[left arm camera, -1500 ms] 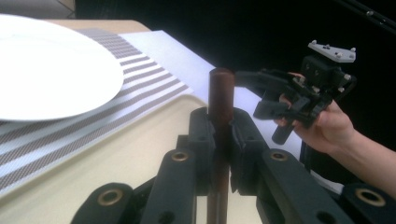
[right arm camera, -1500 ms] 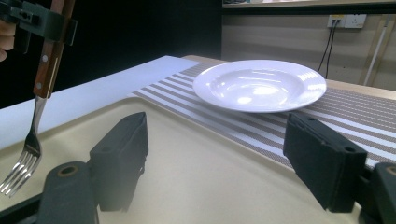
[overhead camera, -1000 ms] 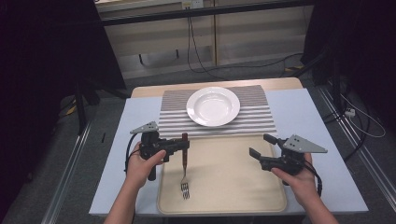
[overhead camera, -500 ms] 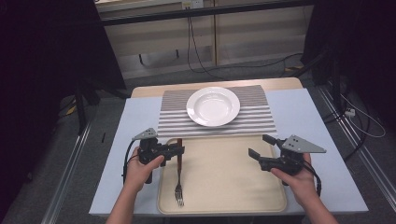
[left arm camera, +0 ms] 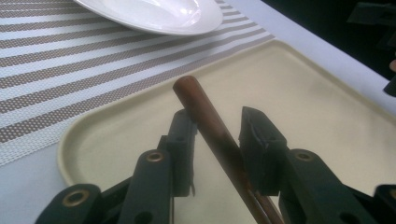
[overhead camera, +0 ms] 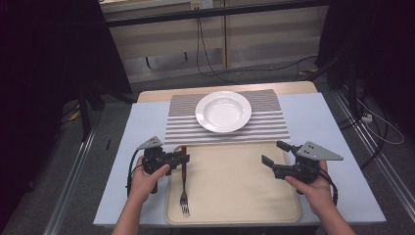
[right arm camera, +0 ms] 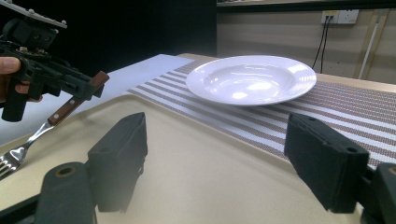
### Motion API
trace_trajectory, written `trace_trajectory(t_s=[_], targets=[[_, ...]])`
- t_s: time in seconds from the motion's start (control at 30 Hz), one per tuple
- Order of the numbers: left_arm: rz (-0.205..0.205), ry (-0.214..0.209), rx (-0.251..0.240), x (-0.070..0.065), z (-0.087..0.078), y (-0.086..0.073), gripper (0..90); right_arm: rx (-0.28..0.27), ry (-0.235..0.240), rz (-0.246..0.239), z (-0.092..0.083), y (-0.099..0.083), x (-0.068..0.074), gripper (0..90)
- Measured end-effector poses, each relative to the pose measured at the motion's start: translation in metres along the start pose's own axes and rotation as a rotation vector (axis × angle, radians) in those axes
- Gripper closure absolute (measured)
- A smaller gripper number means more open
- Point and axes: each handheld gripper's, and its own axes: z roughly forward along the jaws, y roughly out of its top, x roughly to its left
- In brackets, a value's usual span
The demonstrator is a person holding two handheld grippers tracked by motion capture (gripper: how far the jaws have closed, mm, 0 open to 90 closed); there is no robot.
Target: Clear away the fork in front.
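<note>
your left tongs (overhead camera: 182, 157) grip the fork (overhead camera: 184, 182) handle over the tray (overhead camera: 235, 196); your right tongs (overhead camera: 275, 152) hang open.

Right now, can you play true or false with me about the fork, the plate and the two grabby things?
1. The left gripper has the fork by its brown handle. True.
2. The plate sits on the tray. False: it sits on the striped mat, beyond the tray.
3. The right gripper holds a spoon. False: its jaws are open with nothing between them.
4. The fork's prongs point toward the person. True.
5. There is food on the plate. False: it is bare and white.
</note>
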Motion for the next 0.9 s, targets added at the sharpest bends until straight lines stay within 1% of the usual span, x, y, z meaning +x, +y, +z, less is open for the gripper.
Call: trace_trajectory(t_s=[0.07, 0.2, 0.3, 0.4, 0.6, 0.7, 0.83, 0.9], targets=[[0.003, 0.007, 0.0, -0.0002, 0.0009, -0.0008, 65.3, -0.003, -0.003, -0.003, -0.001, 0.0003, 0.0, 21.1], [0.01, 0.008, -0.003, -0.0003, 0.0009, -0.0016, 64.9, -0.009, -0.004, -0.011, -0.0017, 0.0008, 0.0002, 20.8], [0.019, 0.021, -0.004, 0.0011, 0.0004, -0.0027, 64.2, -0.01, -0.004, -0.011, -0.0018, 0.0005, 0.0005, 20.7], [0.013, 0.026, -0.009, 0.0025, 0.0006, -0.0042, 63.6, -0.005, -0.003, -0.016, -0.0021, 0.0, 0.0006, 20.7], [0.008, 0.045, -0.001, 0.006, 0.0026, -0.0073, 61.9, -0.005, -0.003, -0.014, -0.0027, -0.0006, 0.0007, 20.5], [0.008, 0.048, 0.003, 0.0069, 0.0037, -0.0085, 61.1, -0.007, -0.005, -0.014, -0.0038, -0.0009, -0.0002, 20.2], [0.019, 0.058, 0.021, 0.0077, 0.0043, -0.0098, 59.7, -0.013, -0.006, -0.006, -0.0039, -0.0006, -0.0011, 20.1], [0.02, 0.06, 0.021, 0.0079, 0.0048, -0.0103, 59.2, -0.012, -0.005, -0.005, -0.0033, -0.0005, -0.0007, 20.0]])
